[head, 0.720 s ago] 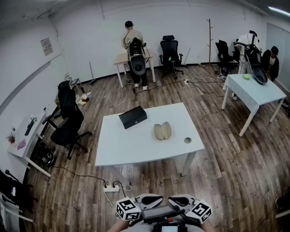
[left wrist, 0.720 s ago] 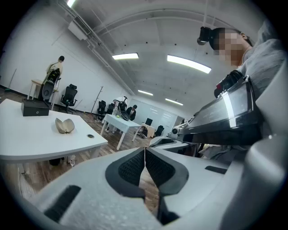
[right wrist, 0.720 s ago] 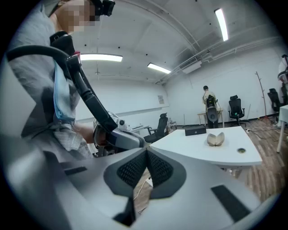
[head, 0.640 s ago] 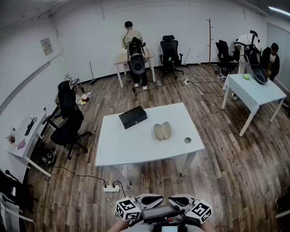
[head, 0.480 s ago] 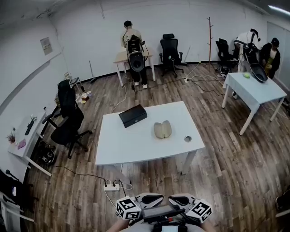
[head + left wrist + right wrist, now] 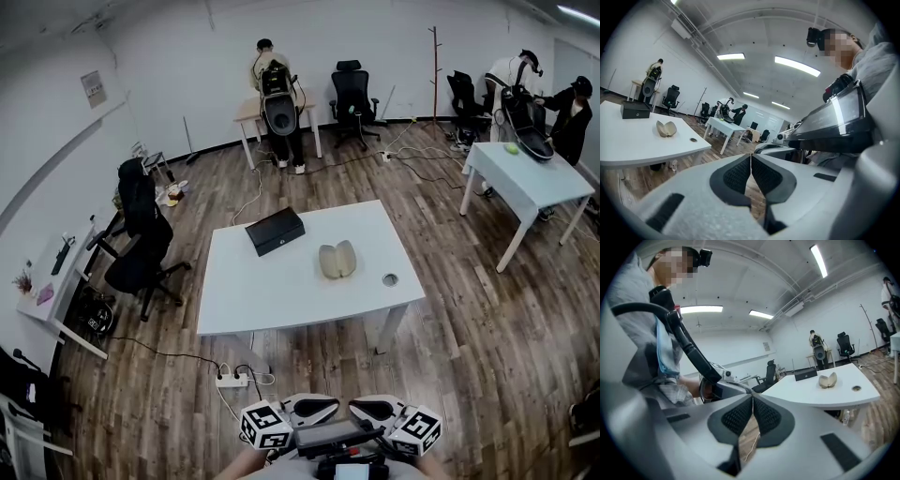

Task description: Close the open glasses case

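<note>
The open beige glasses case [image 6: 337,260] lies spread in two halves on the white table [image 6: 281,295], right of its middle. It also shows far off as the case [image 6: 666,129] in the left gripper view and as the case [image 6: 828,380] in the right gripper view. My left gripper [image 6: 310,410] and right gripper [image 6: 377,411] are held side by side at the bottom edge of the head view, well short of the table. Both stand shut with nothing between the pads: left gripper [image 6: 751,164], right gripper [image 6: 753,405].
A black box [image 6: 276,231] sits at the table's far left; a round cable hole [image 6: 390,279] is near its right edge. A power strip [image 6: 231,380] and cables lie on the wooden floor between me and the table. A black chair [image 6: 141,246] stands left; people work at desks behind.
The head view has shifted slightly, so the table sits a little higher in the picture. The grippers keep their place, both shut.
</note>
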{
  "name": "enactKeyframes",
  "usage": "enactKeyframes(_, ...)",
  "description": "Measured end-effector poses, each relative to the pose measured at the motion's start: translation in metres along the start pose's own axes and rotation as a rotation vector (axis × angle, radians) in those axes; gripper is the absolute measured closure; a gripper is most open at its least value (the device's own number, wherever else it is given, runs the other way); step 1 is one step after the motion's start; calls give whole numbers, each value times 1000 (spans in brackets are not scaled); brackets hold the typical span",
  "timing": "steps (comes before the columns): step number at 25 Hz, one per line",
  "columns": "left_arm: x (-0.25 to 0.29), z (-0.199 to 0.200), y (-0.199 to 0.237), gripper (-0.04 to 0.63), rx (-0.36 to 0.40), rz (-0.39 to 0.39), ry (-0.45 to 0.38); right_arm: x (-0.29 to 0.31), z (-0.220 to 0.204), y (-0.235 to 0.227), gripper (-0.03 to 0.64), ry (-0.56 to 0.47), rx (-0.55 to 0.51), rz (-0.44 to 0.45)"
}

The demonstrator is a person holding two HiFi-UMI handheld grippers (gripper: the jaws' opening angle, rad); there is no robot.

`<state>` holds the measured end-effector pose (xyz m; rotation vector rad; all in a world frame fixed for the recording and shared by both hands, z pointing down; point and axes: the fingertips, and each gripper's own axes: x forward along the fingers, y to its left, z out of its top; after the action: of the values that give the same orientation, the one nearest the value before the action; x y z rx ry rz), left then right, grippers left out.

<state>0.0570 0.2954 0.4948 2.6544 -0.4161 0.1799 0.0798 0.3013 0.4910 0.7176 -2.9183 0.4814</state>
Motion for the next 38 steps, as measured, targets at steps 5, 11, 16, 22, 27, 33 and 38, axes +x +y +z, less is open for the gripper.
enactKeyframes(5,-1,3,0,575,1,1,-2,1,1,0,586,-4,4,5)
enactKeyframes(11,-4,1,1,575,1,9,-6,6,0,3,586,6,-8,13)
enactKeyframes(16,-5,-1,-1,575,-7,15,-12,4,0,5,586,10,-11,12)
enactKeyframes(22,-7,-4,-4,575,4,19,-10,-1,4,10,586,7,-13,0)
enactKeyframes(27,-9,1,-7,575,3,12,-14,0,16,18,586,-1,14,0)
enactKeyframes(33,-26,0,3,575,-44,34,-21,14,2,14,586,93,22,-9)
enactKeyframes(38,-49,-6,23,575,-87,57,-24,48,10,16,586,64,49,23)
